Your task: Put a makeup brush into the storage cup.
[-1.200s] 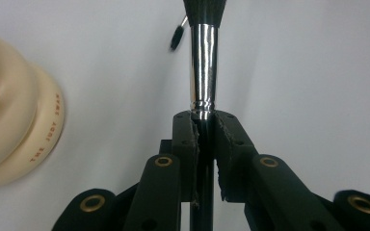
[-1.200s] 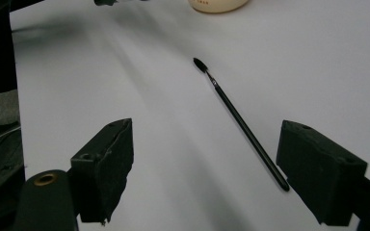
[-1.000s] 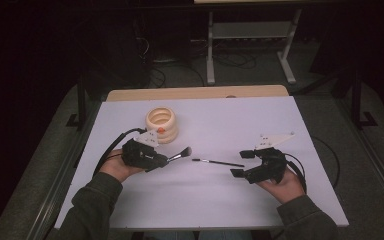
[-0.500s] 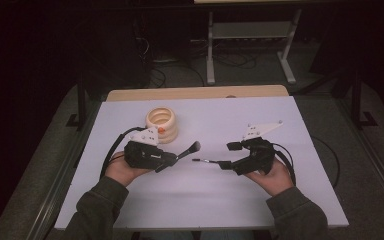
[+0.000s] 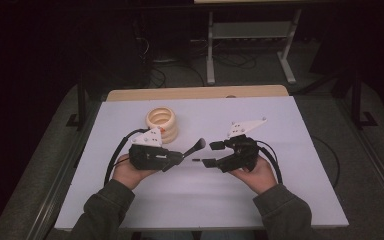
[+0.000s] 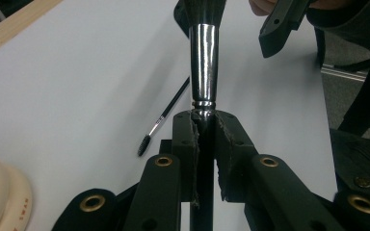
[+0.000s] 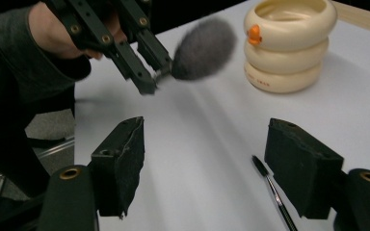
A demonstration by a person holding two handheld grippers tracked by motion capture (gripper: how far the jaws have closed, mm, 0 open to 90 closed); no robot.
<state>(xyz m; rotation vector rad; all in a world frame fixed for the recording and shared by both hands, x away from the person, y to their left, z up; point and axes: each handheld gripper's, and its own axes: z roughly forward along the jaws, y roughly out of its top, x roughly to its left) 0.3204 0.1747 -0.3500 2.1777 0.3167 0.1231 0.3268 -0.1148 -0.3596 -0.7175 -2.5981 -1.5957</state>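
Note:
My left gripper [image 5: 180, 159] is shut on the handle of a makeup brush [image 5: 198, 145]. In the left gripper view the pads clamp just below the chrome ferrule [image 6: 204, 62]. The fluffy grey head [image 7: 203, 48] points at my right gripper [image 5: 210, 154]. That gripper [image 7: 212, 154] is open; its jaws have just been closing a little, with nothing between the pads. A thin black spoolie wand [image 7: 272, 192] lies on the white table [image 5: 280, 190] under the right gripper, partly hidden in the high view [image 5: 196, 160].
A cream holder of stacked rings [image 5: 162, 121] with an orange mark stands just behind the left gripper, also in the right gripper view [image 7: 289, 43]. A wooden strip [image 5: 195, 93] edges the table's far side. A metal stand [image 5: 250, 40] is on the floor beyond.
My right gripper has moved left and slightly up, toward the brush head, and now sits over the spoolie wand. The left gripper has stayed put, still holding the brush.

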